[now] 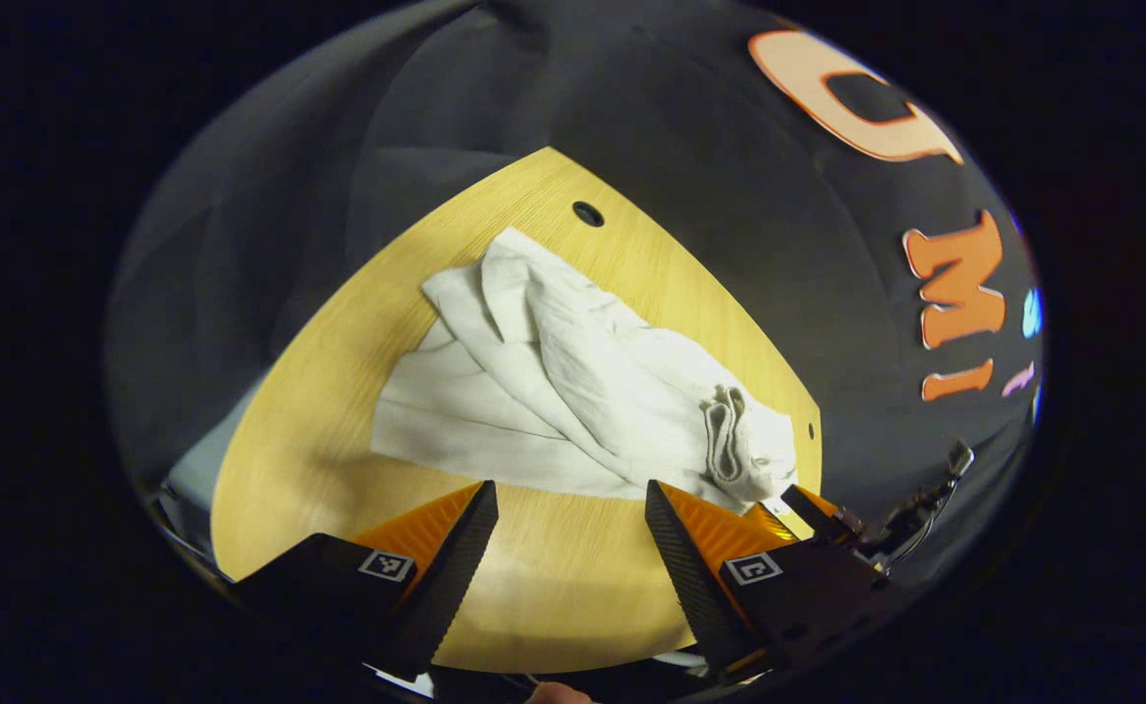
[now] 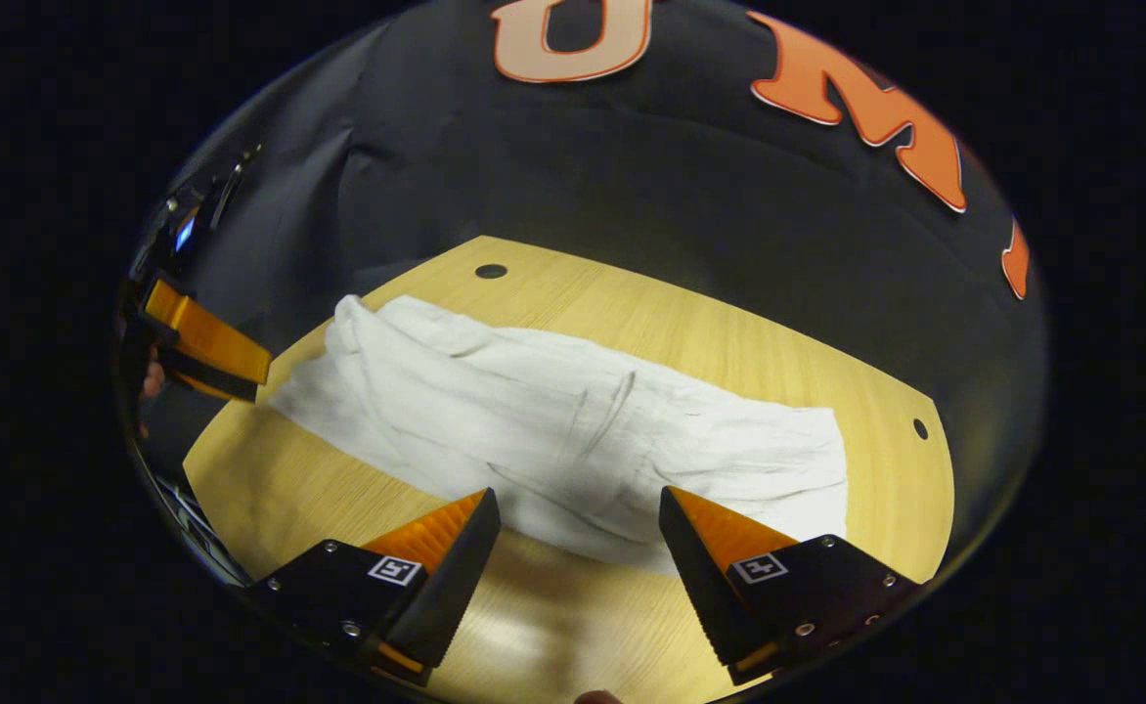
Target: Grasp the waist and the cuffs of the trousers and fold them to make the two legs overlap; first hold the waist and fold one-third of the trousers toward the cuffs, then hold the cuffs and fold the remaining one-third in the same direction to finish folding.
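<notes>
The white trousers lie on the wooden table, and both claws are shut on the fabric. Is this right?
Not quite. In the left and right gripper views, the left claw and right claw are open over the table, holding nothing. The trousers lie there, ungripped.

- On my left gripper view, the trousers (image 1: 573, 391) lie on the table (image 1: 309, 460), rumpled and partly folded over themselves, the bunched end toward the table's right edge.
- My left gripper (image 1: 571, 528) hangs over bare table just before the trousers — fingers wide apart, touching nothing.
- The other gripper's tip (image 1: 822, 510) shows at the right, just beside the bunched end.
- On my right gripper view, the trousers (image 2: 573, 430) stretch across the table (image 2: 729, 332) from left to right.
- My right gripper (image 2: 580, 533) sits at their near edge — fingers spread, cloth between and beyond them.
- The booth wall (image 2: 632, 166) stands behind the table.
</notes>
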